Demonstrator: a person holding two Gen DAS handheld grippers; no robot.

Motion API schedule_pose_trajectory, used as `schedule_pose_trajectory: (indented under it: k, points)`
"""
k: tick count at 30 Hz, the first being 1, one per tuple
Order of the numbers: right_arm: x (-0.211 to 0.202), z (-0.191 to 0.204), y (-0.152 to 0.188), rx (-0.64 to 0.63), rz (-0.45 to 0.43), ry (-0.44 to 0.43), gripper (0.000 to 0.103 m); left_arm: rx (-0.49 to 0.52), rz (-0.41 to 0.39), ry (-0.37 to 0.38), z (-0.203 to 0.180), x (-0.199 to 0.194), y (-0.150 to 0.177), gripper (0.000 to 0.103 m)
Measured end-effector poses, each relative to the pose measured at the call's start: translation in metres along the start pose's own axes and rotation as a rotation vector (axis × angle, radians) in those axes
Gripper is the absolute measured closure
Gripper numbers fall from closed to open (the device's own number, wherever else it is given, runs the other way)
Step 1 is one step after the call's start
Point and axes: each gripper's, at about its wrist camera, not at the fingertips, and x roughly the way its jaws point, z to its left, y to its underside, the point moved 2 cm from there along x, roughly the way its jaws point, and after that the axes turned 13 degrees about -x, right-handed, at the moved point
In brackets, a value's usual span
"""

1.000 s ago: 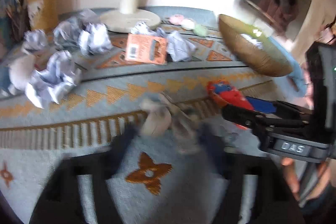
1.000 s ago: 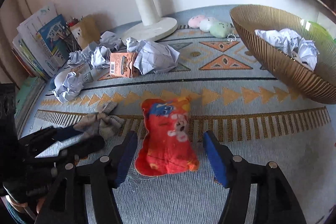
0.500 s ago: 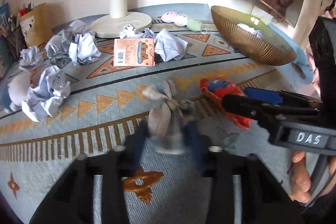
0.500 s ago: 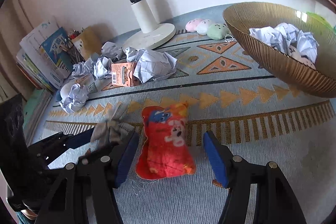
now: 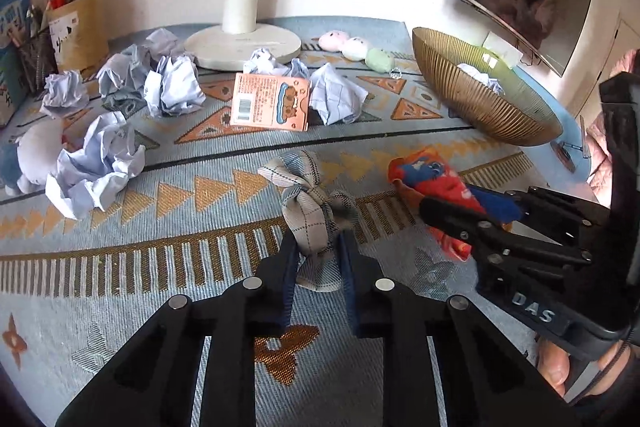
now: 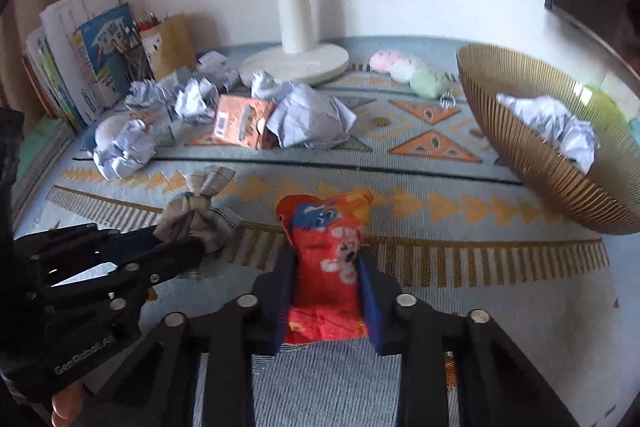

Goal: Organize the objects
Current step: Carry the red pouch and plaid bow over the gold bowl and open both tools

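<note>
The plaid cloth bundle (image 5: 310, 223) is pinched between the narrow jaws of the left gripper (image 5: 316, 255) at lower centre. The red cartoon-print pouch (image 6: 326, 259) is clamped by the right gripper (image 6: 326, 291), low in its own view. Both pieces are gripped just above the patterned rug (image 5: 120, 267). Crumpled paper balls (image 6: 560, 125) are already seen in the gold wire bowl (image 6: 532, 163) at right; more paper (image 5: 94, 167), an orange packet (image 5: 270, 103) and three plush rounds (image 5: 356, 47) are left scattered, so much seems undone.
</note>
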Motion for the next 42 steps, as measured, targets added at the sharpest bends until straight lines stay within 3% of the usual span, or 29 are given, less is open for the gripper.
schedule_pose_trajectory:
  k: [7,11,14,18,20,21,22,23,24,28,34,37,38,39,42]
  points:
    - [-0.044,-0.014,0.019,0.125,-0.070,-0.069,0.076,0.055,-0.079,0.077,-0.043,-0.035,-0.007,0.087]
    - [-0.118,-0.057,-0.004,0.182,-0.218,0.041,0.076,0.102,-0.155,0.199,-0.093,-0.061,-0.041,0.087]
    - [-0.173,-0.106,-0.022,0.265,-0.325,0.175,0.076,0.157,-0.205,0.258,-0.138,-0.064,-0.068,0.087]
    - [-0.186,-0.158,-0.030,0.376,-0.335,0.271,0.076,0.196,-0.198,0.331,-0.186,-0.034,-0.097,0.087]
    - [-0.174,-0.183,-0.031,0.435,-0.307,0.268,0.074,0.199,-0.196,0.350,-0.200,-0.015,-0.107,0.084]
    - [-0.166,-0.193,-0.031,0.456,-0.296,0.254,0.073,0.195,-0.202,0.341,-0.207,-0.001,-0.112,0.068]
    - [-0.152,-0.205,-0.032,0.472,-0.268,0.228,0.071,0.191,-0.200,0.322,-0.211,0.009,-0.116,0.040]
    - [-0.137,-0.216,-0.033,0.482,-0.230,0.197,0.062,0.181,-0.203,0.293,-0.212,0.019,-0.118,0.026]
    - [-0.127,-0.223,-0.032,0.493,-0.203,0.178,0.058,0.159,-0.218,0.264,-0.210,0.026,-0.120,0.015]
    - [-0.105,-0.235,-0.019,0.535,-0.136,0.175,0.056,0.093,-0.152,0.297,-0.182,0.029,-0.116,0.016]
    - [-0.135,-0.165,-0.040,0.336,-0.216,0.140,0.056,-0.011,-0.219,0.231,-0.117,-0.039,-0.096,0.015]
    - [-0.147,-0.113,-0.065,0.220,-0.280,0.083,0.053,-0.055,-0.241,0.152,-0.078,-0.078,-0.087,0.015]
    - [-0.149,-0.097,-0.070,0.190,-0.298,0.066,0.046,-0.064,-0.253,0.137,-0.067,-0.086,-0.085,0.012]
    - [-0.149,-0.076,-0.074,0.155,-0.315,0.047,0.041,-0.080,-0.274,0.101,-0.053,-0.094,-0.078,0.002]
    - [-0.126,-0.032,-0.069,0.102,-0.306,0.034,0.036,-0.147,-0.303,-0.104,-0.001,-0.085,-0.051,0.000]
